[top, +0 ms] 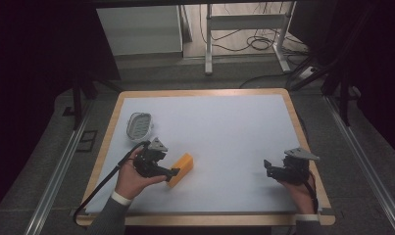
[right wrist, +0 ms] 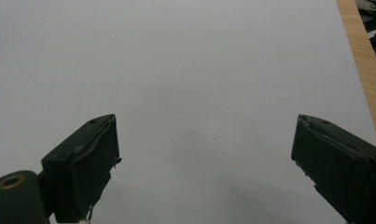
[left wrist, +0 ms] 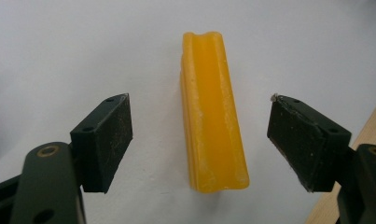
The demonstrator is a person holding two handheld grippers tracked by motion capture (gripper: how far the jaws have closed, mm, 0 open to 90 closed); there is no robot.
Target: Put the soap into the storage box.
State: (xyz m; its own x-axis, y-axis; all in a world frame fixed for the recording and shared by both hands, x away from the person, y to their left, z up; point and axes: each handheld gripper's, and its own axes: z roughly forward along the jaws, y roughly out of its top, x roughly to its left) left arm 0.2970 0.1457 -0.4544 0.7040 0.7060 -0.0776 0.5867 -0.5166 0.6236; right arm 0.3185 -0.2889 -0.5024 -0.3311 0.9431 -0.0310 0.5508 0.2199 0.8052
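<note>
The table (top: 205, 127) was the largest thing I saw, a pale sheet on a wooden board, mostly bare. On it, at about 9 o'clock from the centre, lay a small oval dish (top: 138, 125), apart from everything else. I judged it was put aside so that it does not disturb the work.

The yellow block (left wrist: 212, 116) lay flat at about 7 o'clock, with a shallow groove along its top. It ran straight away from the left gripper (left wrist: 199, 140), between the two jaws, which stood wide apart and did not touch it. I think this alignment was chosen so the jaws could close on its long sides.

The right gripper (right wrist: 204, 158) waited at 4 o'clock near the table edge, jaws also spread wide, with nothing between them.
</note>
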